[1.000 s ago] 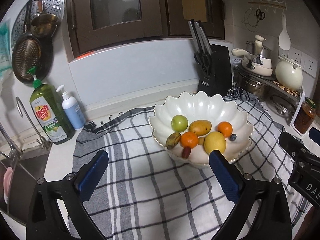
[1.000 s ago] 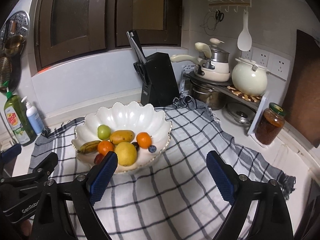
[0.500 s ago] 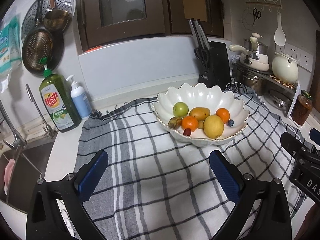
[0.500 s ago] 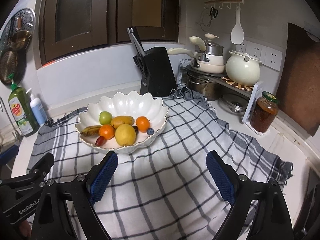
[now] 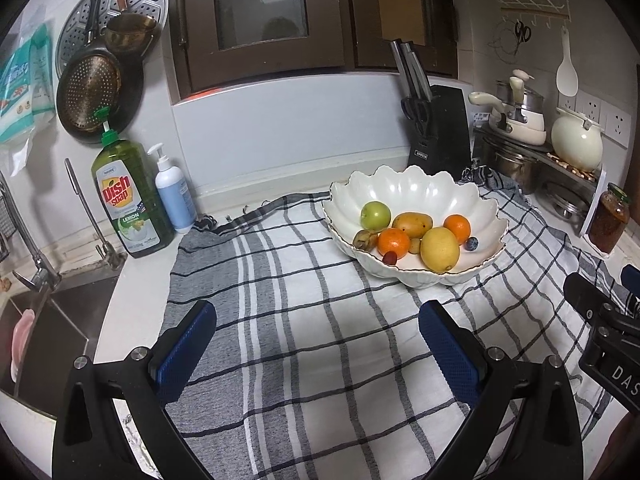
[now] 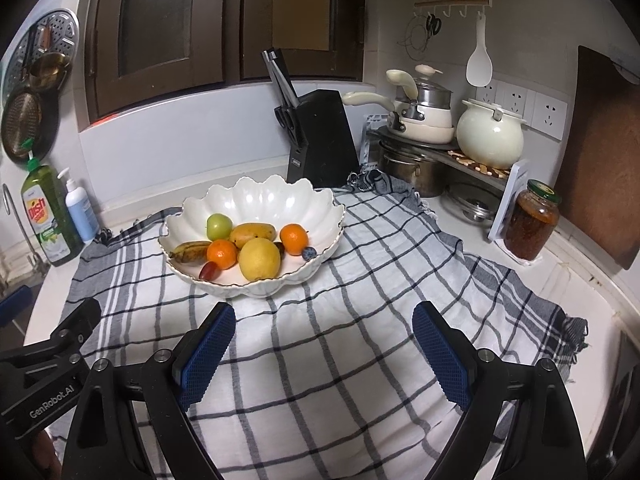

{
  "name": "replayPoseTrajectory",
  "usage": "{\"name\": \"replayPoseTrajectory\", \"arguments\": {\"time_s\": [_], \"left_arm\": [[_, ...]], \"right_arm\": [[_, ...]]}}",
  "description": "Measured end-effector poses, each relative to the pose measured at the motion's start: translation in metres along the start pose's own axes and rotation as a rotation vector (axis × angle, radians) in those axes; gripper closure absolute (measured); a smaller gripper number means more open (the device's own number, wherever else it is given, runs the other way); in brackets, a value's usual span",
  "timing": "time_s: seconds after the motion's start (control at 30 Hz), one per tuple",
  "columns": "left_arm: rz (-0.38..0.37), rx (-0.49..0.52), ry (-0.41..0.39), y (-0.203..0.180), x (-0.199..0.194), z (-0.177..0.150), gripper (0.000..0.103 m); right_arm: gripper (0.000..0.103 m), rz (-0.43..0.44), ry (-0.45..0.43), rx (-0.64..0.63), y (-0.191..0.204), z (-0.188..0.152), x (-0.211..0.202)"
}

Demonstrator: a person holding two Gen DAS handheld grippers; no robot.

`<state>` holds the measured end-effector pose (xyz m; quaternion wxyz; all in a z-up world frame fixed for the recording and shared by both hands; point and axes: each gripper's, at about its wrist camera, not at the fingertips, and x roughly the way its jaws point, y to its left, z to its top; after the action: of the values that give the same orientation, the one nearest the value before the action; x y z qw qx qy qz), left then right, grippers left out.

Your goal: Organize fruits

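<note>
We judge the fruits to be a mixed lot to handle. The lemon (image 5: 439,249) and the two oranges (image 5: 394,242) look firm and round, so they should take a squeeze across the widest part, though they may roll. The mango (image 5: 412,223) and the spotted banana (image 6: 191,251) look softer and could bruise, so we would close on them gently across the short axis. The apple (image 5: 375,215) seems hard and smooth, perhaps slippery. The grape (image 6: 209,270) and the blueberry (image 6: 308,253) are small and crushable, and need the lightest pinch. The bowl (image 5: 420,184) looks like ceramic, stiff and breakable, with a scalloped rim that the jaws could knock.

All the fruits lie in the bowl, which sits on the checked cloth (image 5: 320,340) over the table. Our left gripper (image 5: 318,346) has its jaws wide apart with nothing between them; the bowl lies at about one o'clock, well apart. Our right gripper (image 6: 324,346) is likewise spread and empty, and the bowl lies near eleven o'clock, just beyond its left pad (image 6: 206,350).
</note>
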<state>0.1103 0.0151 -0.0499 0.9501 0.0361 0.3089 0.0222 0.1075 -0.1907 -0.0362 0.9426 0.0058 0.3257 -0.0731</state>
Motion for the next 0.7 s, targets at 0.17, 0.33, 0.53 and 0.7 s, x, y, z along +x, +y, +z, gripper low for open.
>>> {"name": "replayPoseTrajectory", "arguments": {"time_s": [0.17,0.33,0.53,0.7], "left_arm": [[0.001,0.003,-0.005,0.000,-0.002,0.001,0.000],[0.003,0.004,-0.008,0.000,-0.005,0.002,0.000],[0.004,0.006,-0.011,0.000,-0.011,0.002,0.000],[0.006,0.008,-0.010,0.000,-0.012,0.002,0.000]], "right_arm": [[0.012,0.005,-0.011,0.004,0.002,0.001,-0.005],[0.012,0.011,-0.018,0.007,0.002,0.003,-0.009],[0.012,0.015,-0.024,0.010,0.001,0.003,-0.012],[0.012,0.017,-0.020,0.012,0.002,0.004,-0.013]]}}
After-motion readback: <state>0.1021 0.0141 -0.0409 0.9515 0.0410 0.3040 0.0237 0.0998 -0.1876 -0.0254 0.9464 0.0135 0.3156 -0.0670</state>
